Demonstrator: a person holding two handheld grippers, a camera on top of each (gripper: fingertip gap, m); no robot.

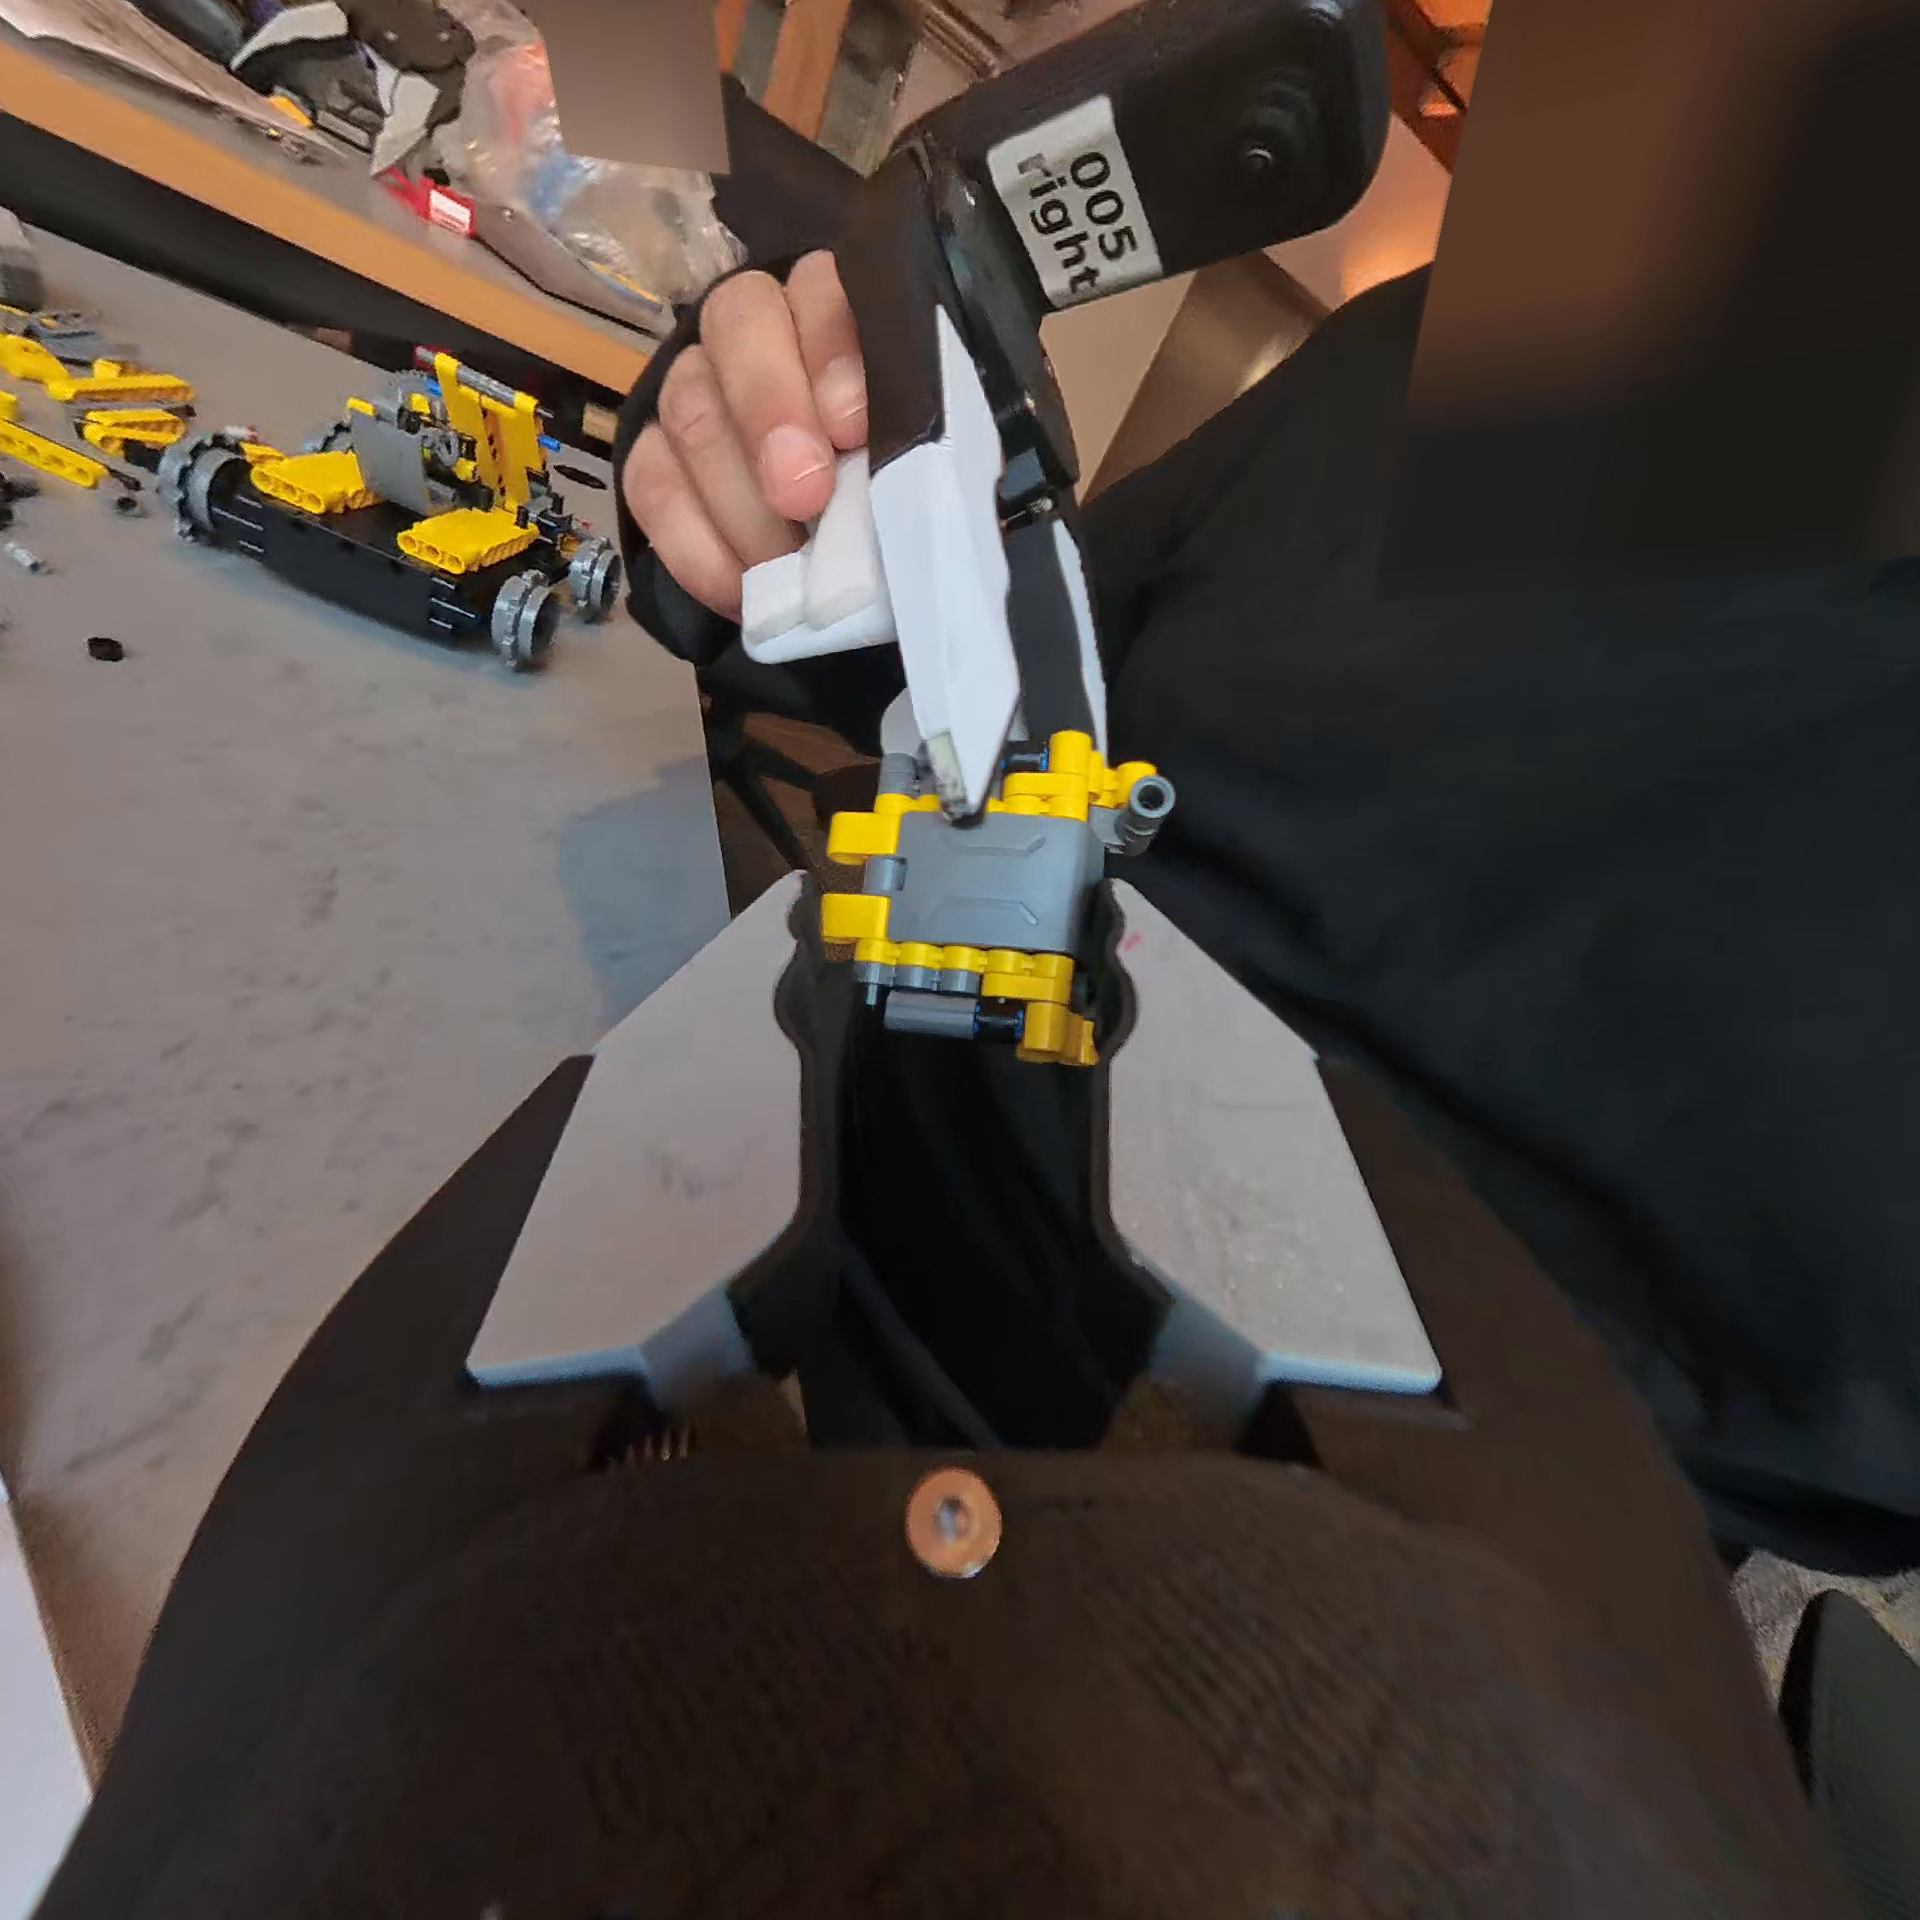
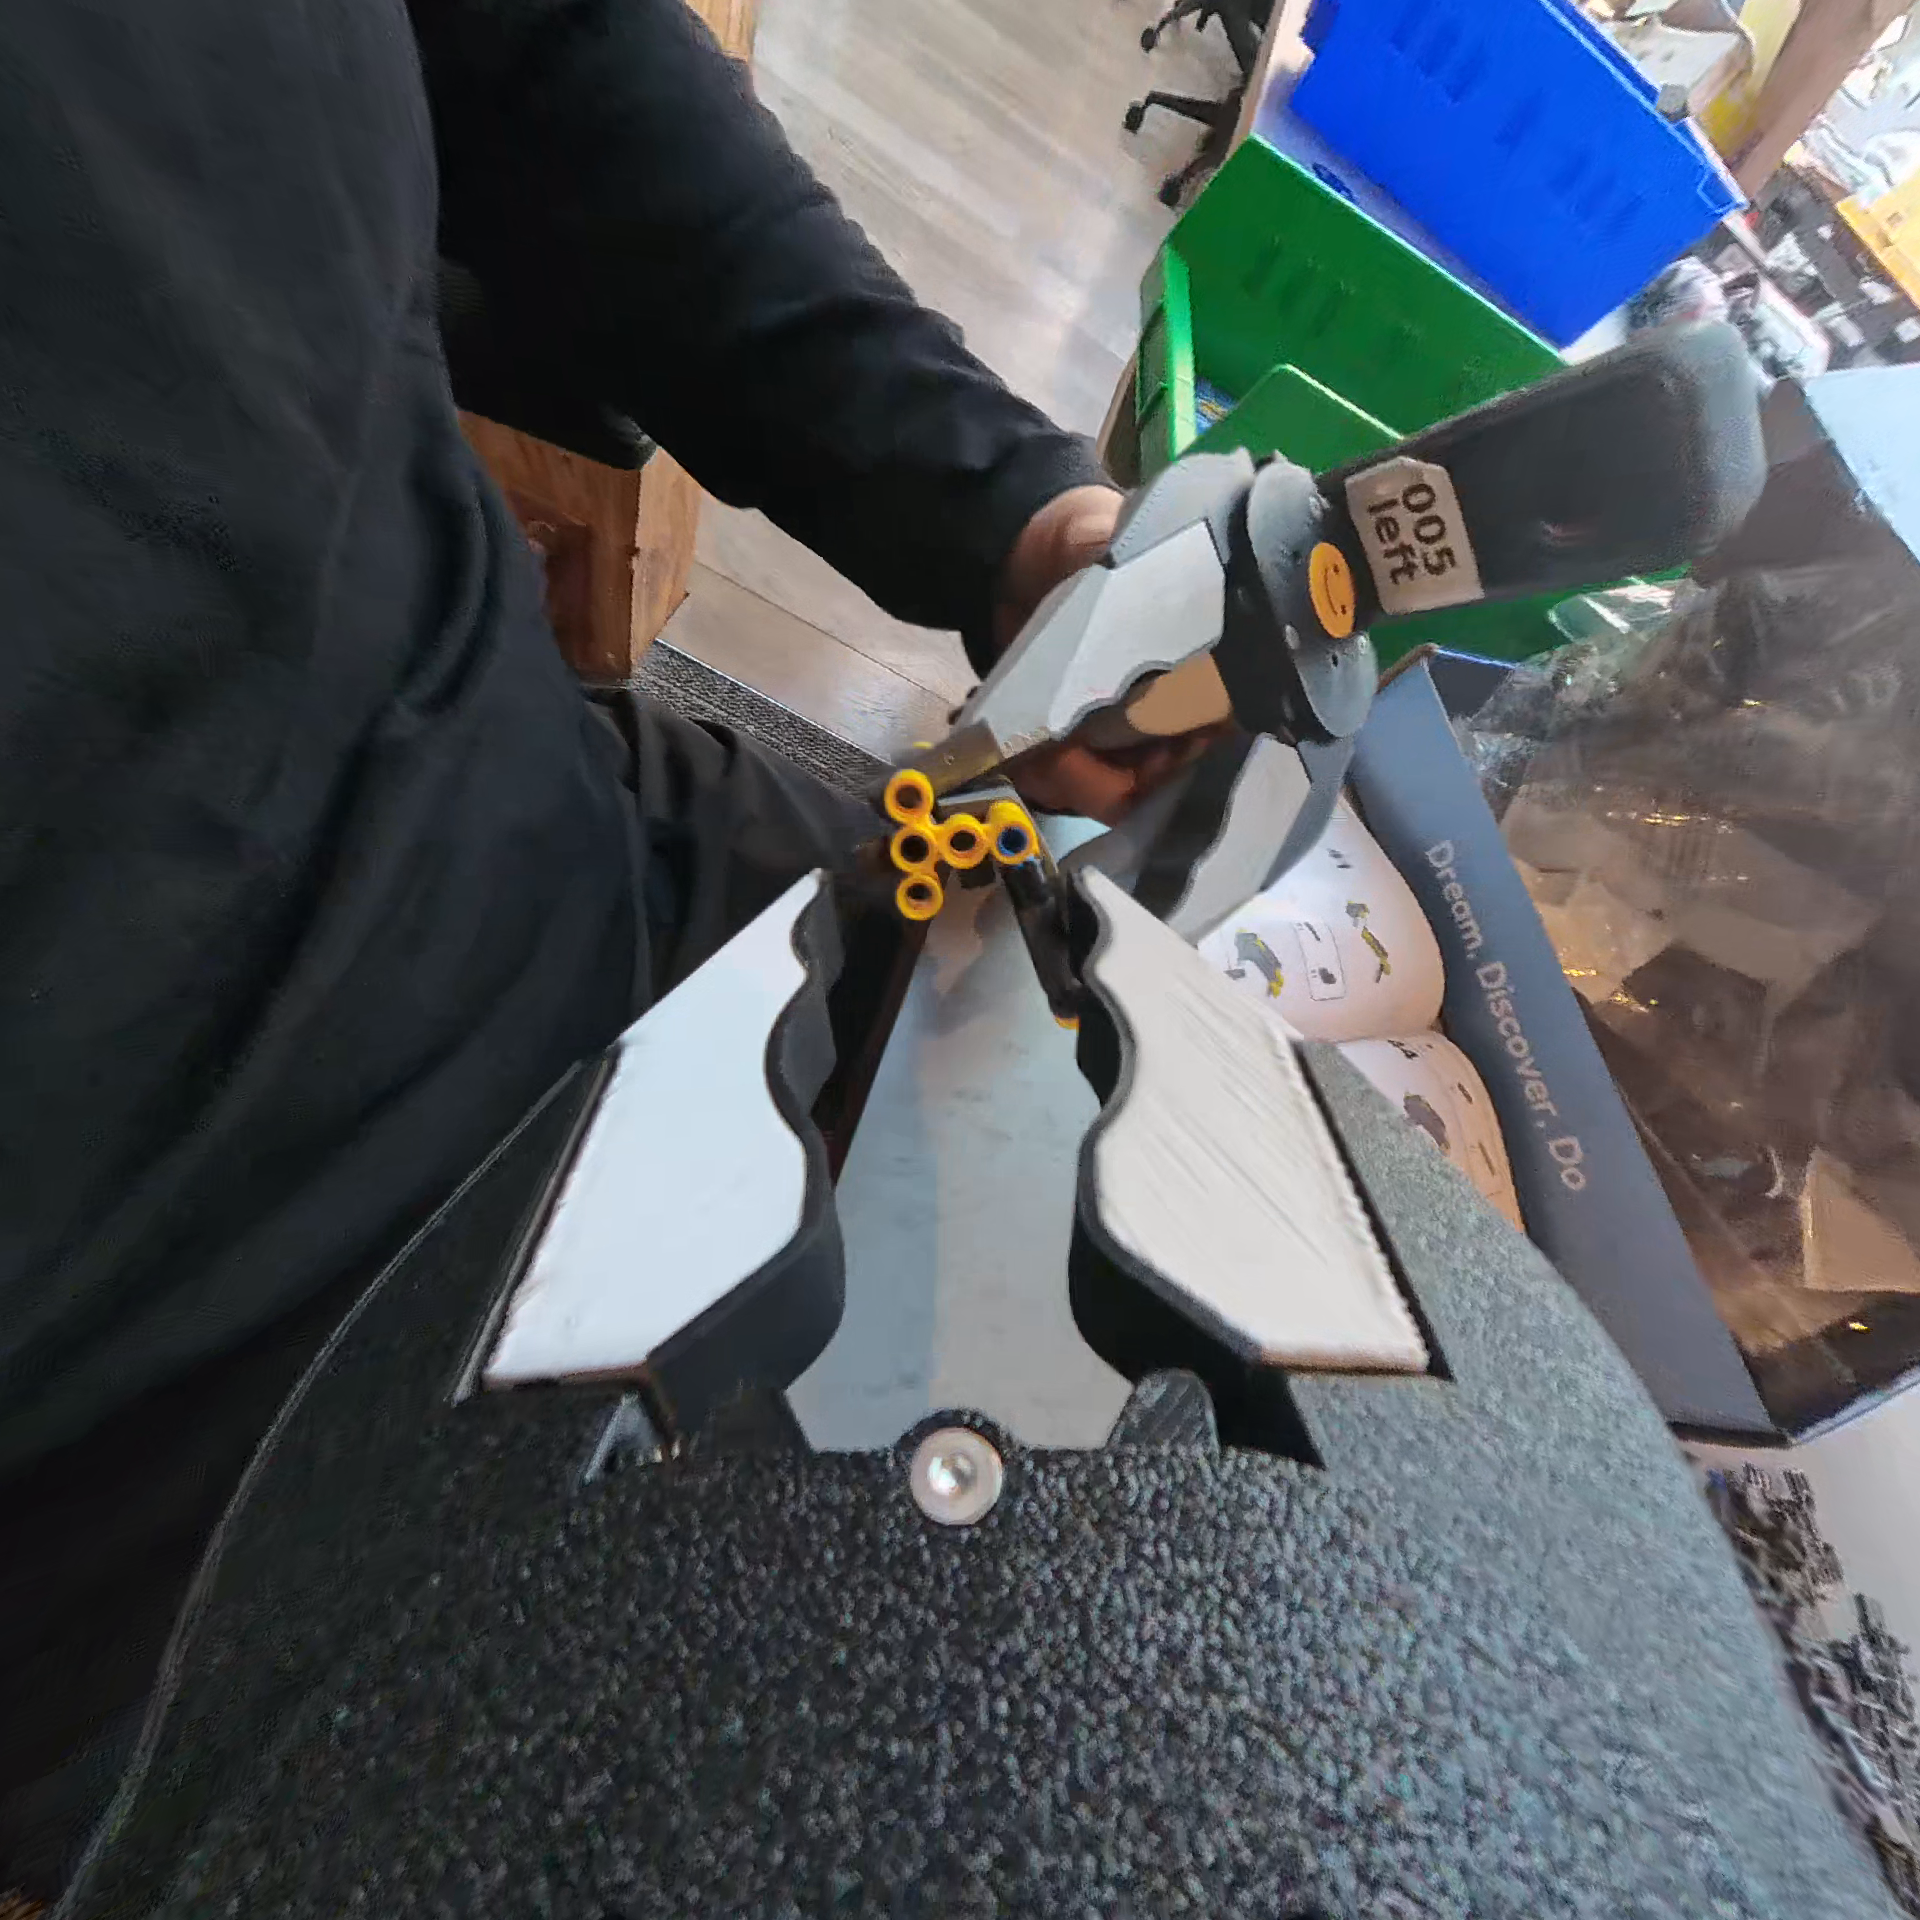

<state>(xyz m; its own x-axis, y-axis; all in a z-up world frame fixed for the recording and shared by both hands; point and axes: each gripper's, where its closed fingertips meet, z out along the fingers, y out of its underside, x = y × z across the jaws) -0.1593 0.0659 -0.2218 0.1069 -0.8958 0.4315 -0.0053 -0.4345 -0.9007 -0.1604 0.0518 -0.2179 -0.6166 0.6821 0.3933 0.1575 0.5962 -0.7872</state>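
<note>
A small yellow and grey brick assembly (image 1: 971, 904) is held in the air in front of a person in black. My left gripper (image 1: 956, 925) is shut on its sides. My right gripper (image 1: 1023, 779) comes down from above with a hand on it, and its narrow tips pinch the assembly's top edge. In the right wrist view the assembly (image 2: 951, 847) shows end-on, as yellow rings between my right gripper's (image 2: 951, 894) tips. The left gripper (image 2: 1008, 821) reaches it from the right.
A partly built yellow and black wheeled model (image 1: 416, 520) and loose yellow pieces (image 1: 94, 405) lie on the grey table (image 1: 312, 883). An open booklet (image 2: 1340, 935), a dark box of plastic bags (image 2: 1507, 1039), a green bin (image 2: 1330, 301) and a blue bin (image 2: 1507, 156) are to the right.
</note>
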